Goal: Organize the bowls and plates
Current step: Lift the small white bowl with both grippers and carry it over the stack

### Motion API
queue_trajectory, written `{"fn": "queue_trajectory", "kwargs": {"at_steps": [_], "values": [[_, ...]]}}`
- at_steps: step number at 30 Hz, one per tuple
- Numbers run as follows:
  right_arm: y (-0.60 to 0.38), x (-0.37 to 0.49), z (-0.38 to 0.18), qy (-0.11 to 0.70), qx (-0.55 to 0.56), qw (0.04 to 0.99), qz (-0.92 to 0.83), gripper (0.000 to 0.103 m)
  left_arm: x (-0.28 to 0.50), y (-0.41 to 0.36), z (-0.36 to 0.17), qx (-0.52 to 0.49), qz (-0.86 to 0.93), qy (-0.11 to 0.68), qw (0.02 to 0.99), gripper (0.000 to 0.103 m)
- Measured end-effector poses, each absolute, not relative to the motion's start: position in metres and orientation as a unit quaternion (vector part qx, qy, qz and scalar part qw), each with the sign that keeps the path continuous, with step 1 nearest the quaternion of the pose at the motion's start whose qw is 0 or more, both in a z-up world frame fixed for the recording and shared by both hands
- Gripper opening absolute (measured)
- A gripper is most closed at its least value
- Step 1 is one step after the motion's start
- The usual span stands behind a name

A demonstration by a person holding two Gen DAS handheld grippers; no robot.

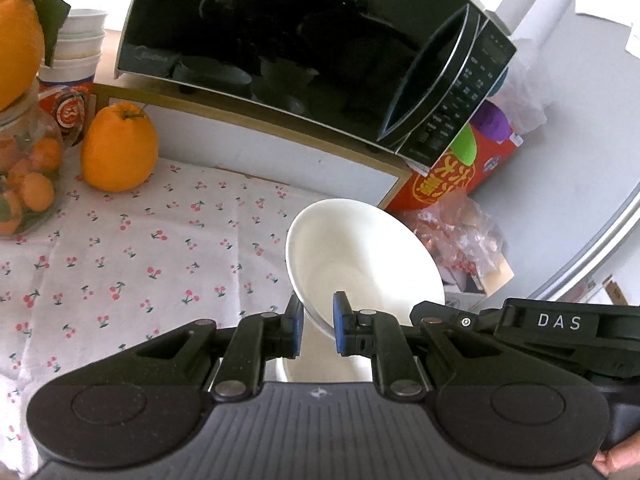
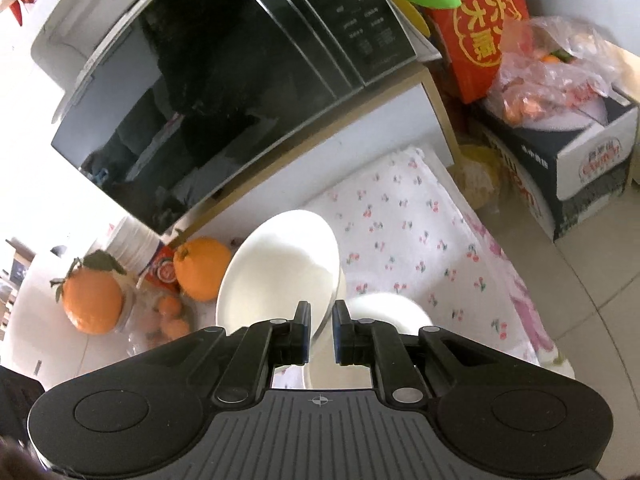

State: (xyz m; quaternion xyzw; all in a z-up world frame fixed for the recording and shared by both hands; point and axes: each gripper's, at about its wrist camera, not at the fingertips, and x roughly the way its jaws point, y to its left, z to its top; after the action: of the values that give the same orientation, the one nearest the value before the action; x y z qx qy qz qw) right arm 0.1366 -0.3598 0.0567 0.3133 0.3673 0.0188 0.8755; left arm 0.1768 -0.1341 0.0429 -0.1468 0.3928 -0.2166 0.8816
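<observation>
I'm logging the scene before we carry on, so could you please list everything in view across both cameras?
bowl: one, white, tilted, rim between the left tongs.
plate: one, white, tilted, edge between the right tongs.
second bowl: one, white, partly hidden behind the right tongs.
tablecloth: one, white with cherries, over the table.
oranges: two large, one on the cloth, one on the jar.
jar: one, glass, holding small oranges, far left.
paper cups: a stack, white, behind the jar.
microwave: one, black, on a shelf.
red box: one, beside the microwave.
plastic bag: one, clear, beneath the red box.
left tongs: black, blue pads, holding the bowl.
right tongs: black, holding the plate.
</observation>
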Motion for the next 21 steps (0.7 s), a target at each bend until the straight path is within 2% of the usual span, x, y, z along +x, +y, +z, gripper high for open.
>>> {"fn": "queue_trajectory", "kwargs": {"at_steps": [11,21], "values": [[-0.358,0.113,0.049,0.368,0.341,0.865,0.0,0.012,0.162,-0.135,0.042,-0.102,-0.241,0.395,0.88,0.014],[-0.349,0.101,0.043,0.385,0.296,0.873,-0.033,0.013,0.153,-0.147,0.03,-0.065,-0.245,0.418,0.872,0.016]]}}
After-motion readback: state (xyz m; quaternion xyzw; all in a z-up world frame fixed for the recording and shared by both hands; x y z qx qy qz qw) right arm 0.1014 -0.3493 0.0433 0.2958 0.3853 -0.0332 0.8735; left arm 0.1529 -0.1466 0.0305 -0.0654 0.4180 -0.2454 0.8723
